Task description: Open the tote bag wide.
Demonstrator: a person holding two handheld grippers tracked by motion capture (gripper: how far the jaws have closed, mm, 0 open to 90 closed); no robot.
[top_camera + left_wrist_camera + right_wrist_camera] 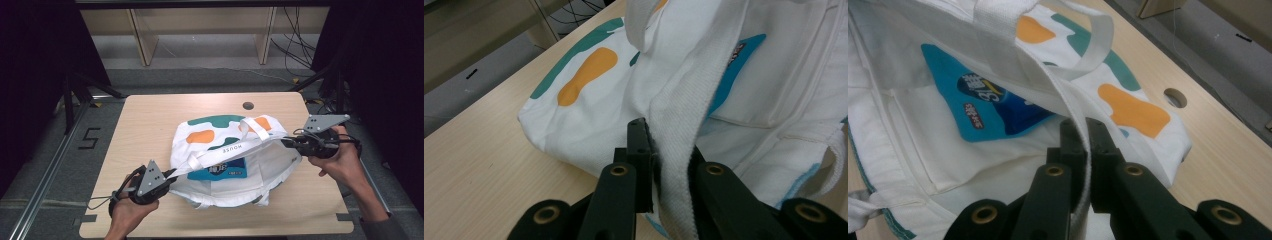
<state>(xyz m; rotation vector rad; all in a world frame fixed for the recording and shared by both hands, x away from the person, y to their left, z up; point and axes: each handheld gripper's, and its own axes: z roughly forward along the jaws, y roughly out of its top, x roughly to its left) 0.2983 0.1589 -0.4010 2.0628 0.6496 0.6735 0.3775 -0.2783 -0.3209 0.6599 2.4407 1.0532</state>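
A white tote bag [227,165] with green and orange patches lies open in the middle of the wooden table [150,125]. A blue packet [225,170] rests inside it. My left gripper [170,176] is shut on the bag's rim at its near-left end; the thick white cloth [674,150] sits pinched between the black jaws. At the far-right end, my right gripper [286,142] is shut on the rim too, where white fabric [1083,135] runs between its jaws. The rim [227,150], printed with letters, is pulled taut between both grippers above the bag. A white handle [257,127] loops over the top.
A round cable hole [248,106] sits in the table near its far edge. Beyond the table stand wooden shelf legs [145,45] and loose cables on the floor. Bare tabletop surrounds the bag on the left and front.
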